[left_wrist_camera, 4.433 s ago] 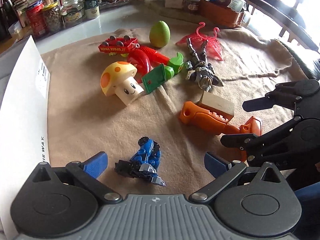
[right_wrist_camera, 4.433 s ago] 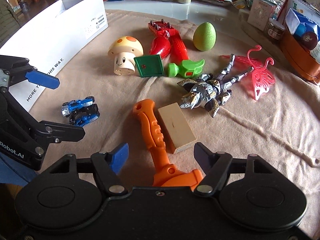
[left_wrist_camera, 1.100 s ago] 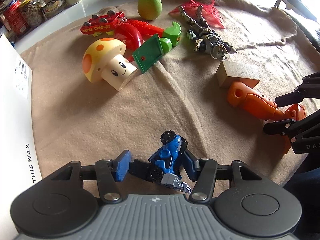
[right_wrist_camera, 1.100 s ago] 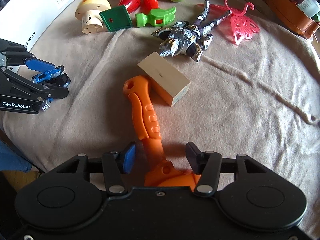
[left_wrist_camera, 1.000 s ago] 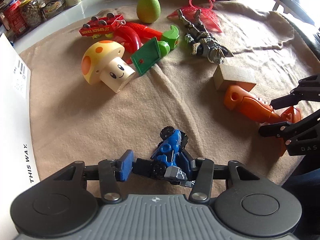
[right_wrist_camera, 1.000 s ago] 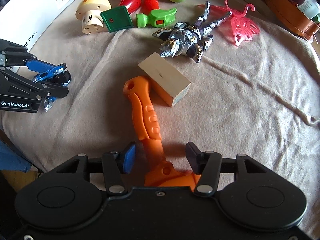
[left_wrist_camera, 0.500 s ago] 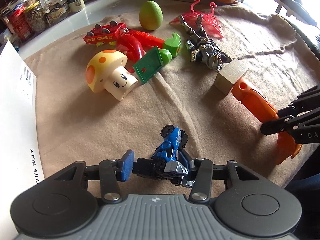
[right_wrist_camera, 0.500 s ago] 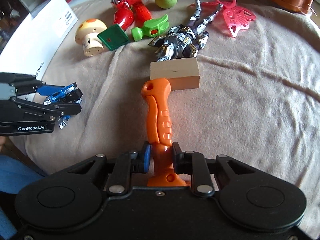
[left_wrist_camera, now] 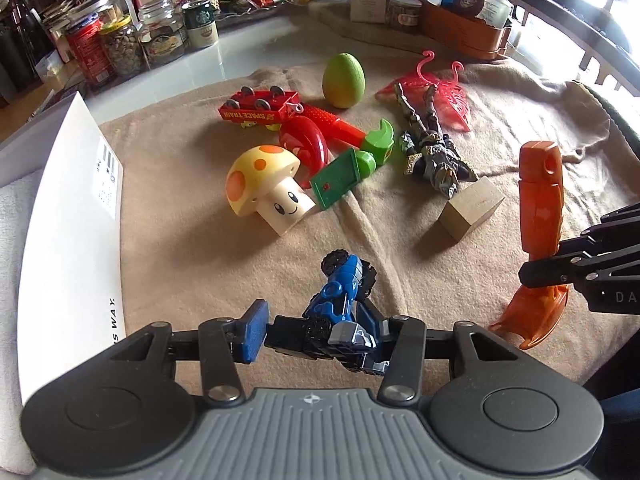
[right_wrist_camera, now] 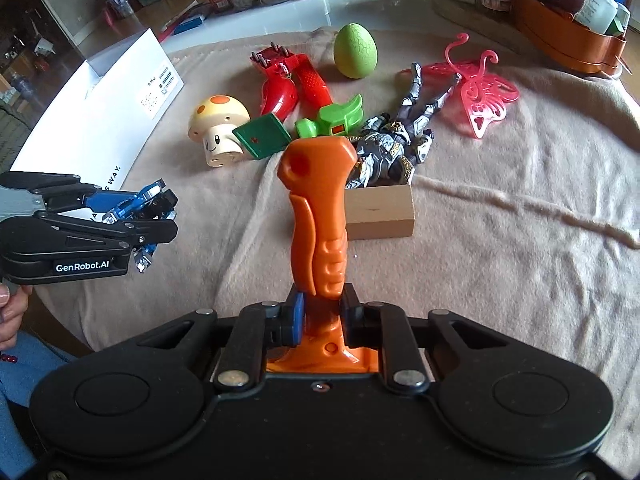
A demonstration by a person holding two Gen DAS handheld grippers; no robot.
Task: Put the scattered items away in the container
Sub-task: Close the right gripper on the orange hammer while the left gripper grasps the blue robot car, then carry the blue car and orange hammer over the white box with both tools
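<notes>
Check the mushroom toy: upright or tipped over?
Tipped over. The mushroom toy lies on its side on the blanket, cap toward the white box.

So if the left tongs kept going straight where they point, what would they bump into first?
Probably just the beige blanket below, since the left tongs, holding the blue toy car, tilt steeply down. Further ahead lies the mushroom toy, but depth is unclear.

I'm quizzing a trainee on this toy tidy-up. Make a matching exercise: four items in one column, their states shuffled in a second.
1. Blue toy car
2. Orange plastic toy axe
3. Green cracked-pattern egg
4. Pale wooden block

A. Upright on the cloth
B. Clamped in the right gripper
C. Lying just behind the axe handle
D. Clamped in the left gripper

Pairs: 1-D, 2-B, 3-A, 4-C
</notes>
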